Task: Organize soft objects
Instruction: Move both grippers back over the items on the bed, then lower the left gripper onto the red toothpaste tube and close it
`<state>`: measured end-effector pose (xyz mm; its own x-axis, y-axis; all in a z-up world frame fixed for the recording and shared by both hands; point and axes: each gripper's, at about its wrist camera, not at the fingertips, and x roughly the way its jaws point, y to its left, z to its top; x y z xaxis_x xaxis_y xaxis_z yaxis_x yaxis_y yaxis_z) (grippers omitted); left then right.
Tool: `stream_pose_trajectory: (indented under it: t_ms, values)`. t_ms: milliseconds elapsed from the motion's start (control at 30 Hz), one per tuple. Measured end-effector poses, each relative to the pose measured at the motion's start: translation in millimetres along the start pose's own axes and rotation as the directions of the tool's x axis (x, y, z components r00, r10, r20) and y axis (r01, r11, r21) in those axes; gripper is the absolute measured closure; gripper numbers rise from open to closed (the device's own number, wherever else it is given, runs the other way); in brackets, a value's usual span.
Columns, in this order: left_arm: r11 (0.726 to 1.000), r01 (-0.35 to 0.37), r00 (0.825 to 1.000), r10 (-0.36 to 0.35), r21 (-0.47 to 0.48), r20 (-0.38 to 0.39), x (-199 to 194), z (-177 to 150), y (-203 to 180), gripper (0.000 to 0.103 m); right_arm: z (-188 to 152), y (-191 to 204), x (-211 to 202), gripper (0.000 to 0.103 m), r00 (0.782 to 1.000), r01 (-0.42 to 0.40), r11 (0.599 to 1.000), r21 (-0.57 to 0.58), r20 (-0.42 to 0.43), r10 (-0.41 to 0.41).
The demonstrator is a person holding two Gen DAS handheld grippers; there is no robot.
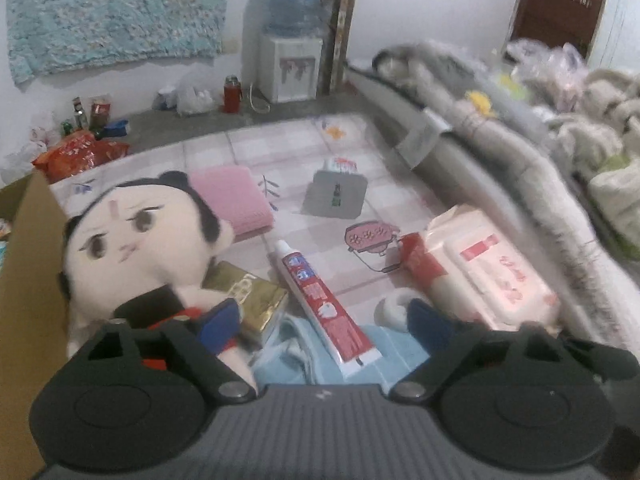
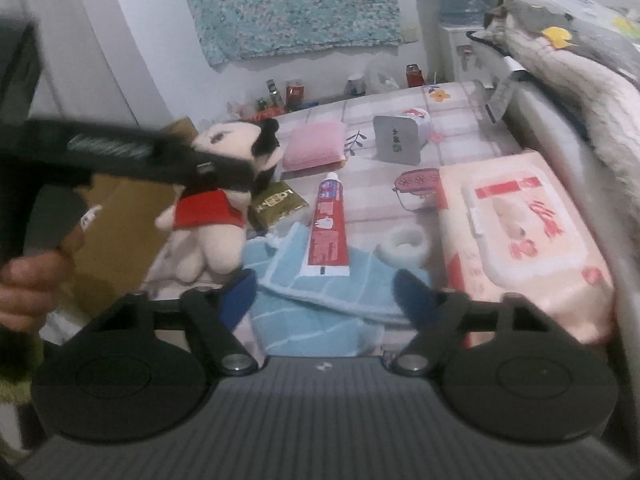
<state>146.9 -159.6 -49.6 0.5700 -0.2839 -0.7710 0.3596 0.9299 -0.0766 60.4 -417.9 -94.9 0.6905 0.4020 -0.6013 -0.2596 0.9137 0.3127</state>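
Observation:
A plush doll with black hair and a red top lies at the left of the patterned mat, against a cardboard box; it also shows in the right wrist view. A light blue towel lies in front, with a toothpaste tube on it. A pink folded cloth lies behind the doll. My left gripper is open, close over the doll's body and the towel. My right gripper is open, just above the towel. The left gripper's body crosses the doll in the right wrist view.
A wet-wipes pack lies at the right beside a grey blanket. A gold packet, a white tape roll and a grey card lie on the mat. A water dispenser and bottles stand at the back.

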Motion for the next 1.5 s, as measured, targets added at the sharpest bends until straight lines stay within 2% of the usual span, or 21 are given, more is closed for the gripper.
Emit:
stream_pose_trajectory:
  t_ms: [67, 167, 333, 567, 733, 900, 1067, 1167, 1367, 1500]
  values:
    - [1.0, -0.007, 0.999, 0.007, 0.005, -0.045, 25, 7, -2, 0.026, -1, -2, 16, 0.042, 1.0, -0.002, 1.0, -0.018, -0.009, 0.002]
    - [1.0, -0.018, 0.994, 0.019, 0.004, -0.109, 58, 14, -3, 0.033, -3, -5, 36, 0.044, 1.0, 0.003, 1.0, -0.028, -0.021, -0.003]
    - [0.998, -0.068, 0.979, 0.07, 0.014, -0.193, 97, 18, -2, 0.034, -8, -15, 57, 0.044, 1.0, -0.01, 1.0, -0.012, -0.028, 0.01]
    - [0.99, -0.124, 0.971, 0.134, 0.063, -0.196, 110, 27, -14, 0.036, -11, -15, 63, 0.044, 0.999, -0.042, 0.999, -0.032, -0.01, 0.042]
    - [0.978, -0.174, 0.958, 0.196, 0.119, -0.211, 112, 26, -26, 0.04, -12, -14, 63, 0.044, 0.999, -0.049, 0.998, -0.033, 0.007, 0.049]
    - [0.974, -0.177, 0.951, 0.206, 0.14, -0.233, 106, 22, -32, 0.042, -12, -16, 61, 0.044, 0.997, -0.066, 0.998, -0.018, 0.028, 0.066]
    - [0.959, -0.217, 0.94, 0.256, 0.183, -0.225, 119, 24, -39, 0.042, -12, -19, 61, 0.044, 0.996, -0.082, 0.997, -0.003, 0.039, 0.082]
    - [0.941, -0.264, 0.93, 0.306, 0.211, -0.202, 126, 25, -42, 0.058, -13, -21, 60, 0.044, 0.995, -0.086, 0.996, -0.003, 0.046, 0.086]
    - [0.95, -0.262, 0.935, 0.293, 0.169, -0.199, 123, 26, -36, 0.063, -15, -21, 58, 0.044, 0.995, -0.086, 0.996, -0.011, 0.058, 0.087]
    - [0.968, -0.228, 0.948, 0.244, 0.102, -0.206, 109, 27, -29, 0.067, -15, -22, 57, 0.044, 0.994, -0.092, 0.996, -0.006, 0.06, 0.092]
